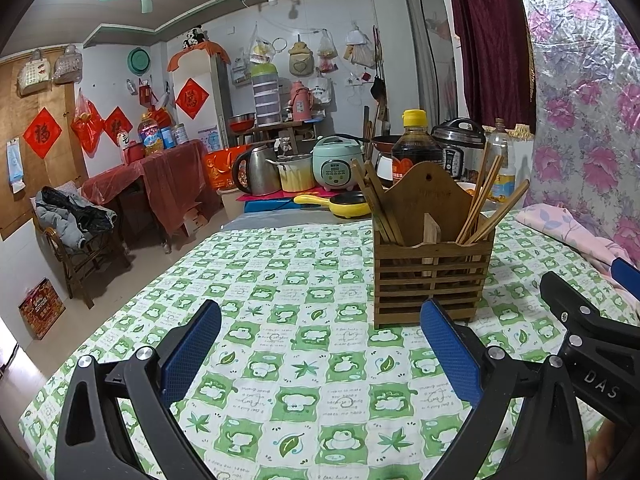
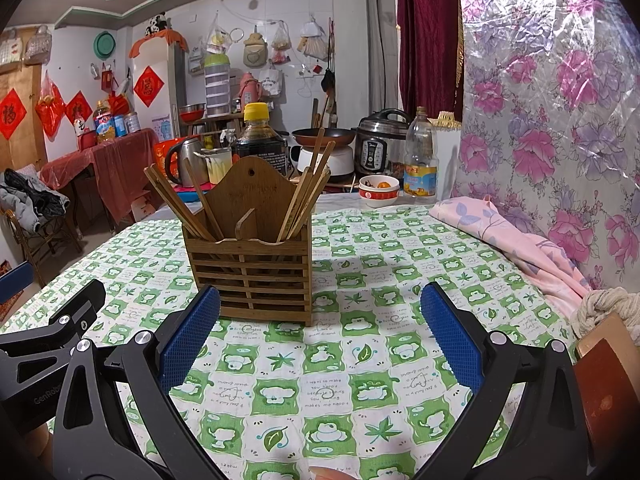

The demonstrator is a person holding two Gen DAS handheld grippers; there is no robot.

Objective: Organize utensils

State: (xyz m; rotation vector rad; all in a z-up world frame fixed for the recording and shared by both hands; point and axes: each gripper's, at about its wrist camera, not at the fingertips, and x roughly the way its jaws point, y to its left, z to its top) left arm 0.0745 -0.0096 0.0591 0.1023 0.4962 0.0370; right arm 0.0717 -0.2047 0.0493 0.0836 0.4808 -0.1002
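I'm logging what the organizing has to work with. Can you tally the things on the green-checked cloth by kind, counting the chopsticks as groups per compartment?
Wooden holder: 1
Chopstick bundles: 2, one in the left compartment, one in the right compartment
Pink cloth: 1
Open grippers over the cloth: 2, left gripper and right gripper
Total: 6

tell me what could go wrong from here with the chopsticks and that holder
1. The chopsticks lean outward over the wooden chopstick holder; pulling one could drag its neighbours out.
2. The holder stands free on the checked tablecloth, so a sideways tug may tip or slide it.
3. Both hand-held grippers, left and right, are open and close together in front of it; they might collide when reaching in.
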